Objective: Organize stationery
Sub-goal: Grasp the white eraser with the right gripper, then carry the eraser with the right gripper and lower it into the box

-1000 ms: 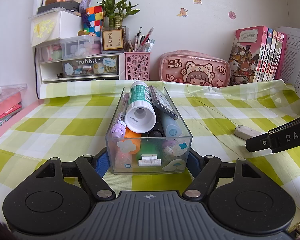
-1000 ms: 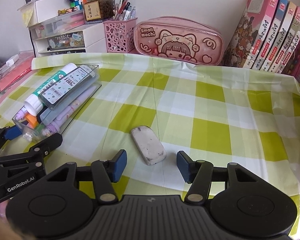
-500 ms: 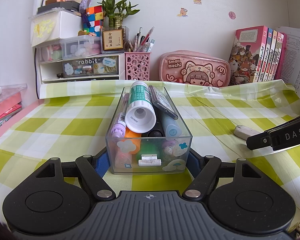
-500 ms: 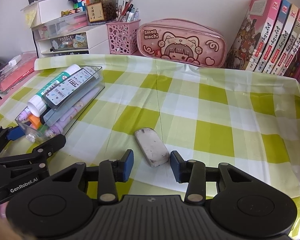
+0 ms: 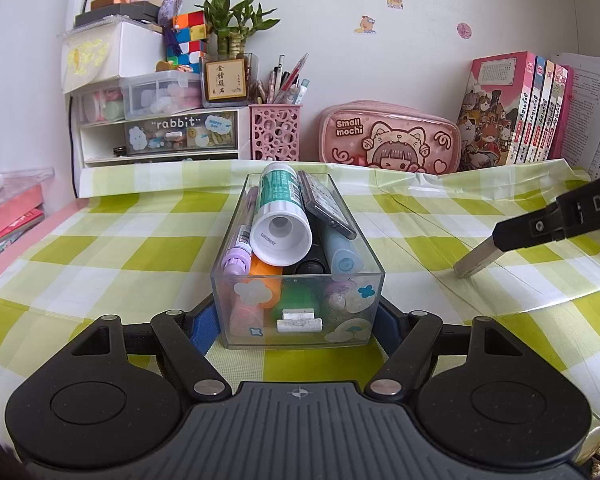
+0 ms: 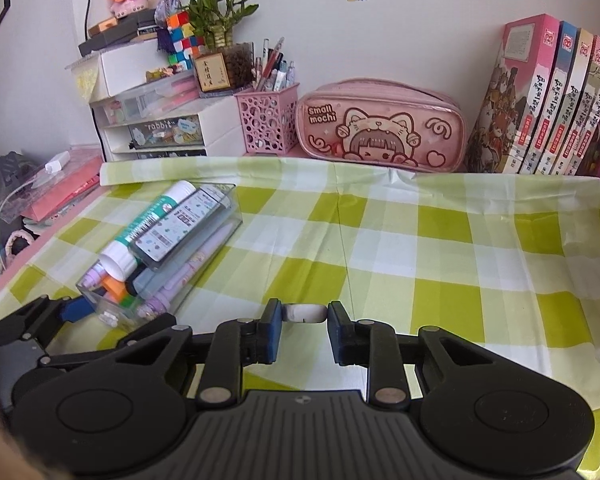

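Stationery fills a clear plastic box (image 5: 298, 276) sitting low in the centre of the left wrist view, on a green and white checked tablecloth (image 5: 100, 248). Inside the box lie a white glue stick with a green label (image 5: 281, 216), a purple pen (image 5: 240, 244), an orange marker (image 5: 265, 276), a pale blue marker (image 5: 342, 258) and a dark flat case (image 5: 326, 210), all pointing away from the camera. The left gripper (image 5: 298, 326) has its two blue-padded jaws pressed against the near corners of the box, one on each side, gripping it.

In the right wrist view the same box appears at centre left, angled. The right gripper (image 6: 303, 328), low in the centre of that frame, has its jaws nearly closed on a white eraser (image 6: 303, 313), which is pinched between the blue pads. In the left wrist view the eraser shows at the right edge, tilted, its lower end at or just above the cloth.

Along the wall at the top of both frames stand a white drawer unit (image 6: 156, 128), a pink perforated pen holder (image 6: 267, 122), a pink pencil case reading "Small mochi" (image 6: 380, 126) and a row of upright books (image 6: 548, 100).
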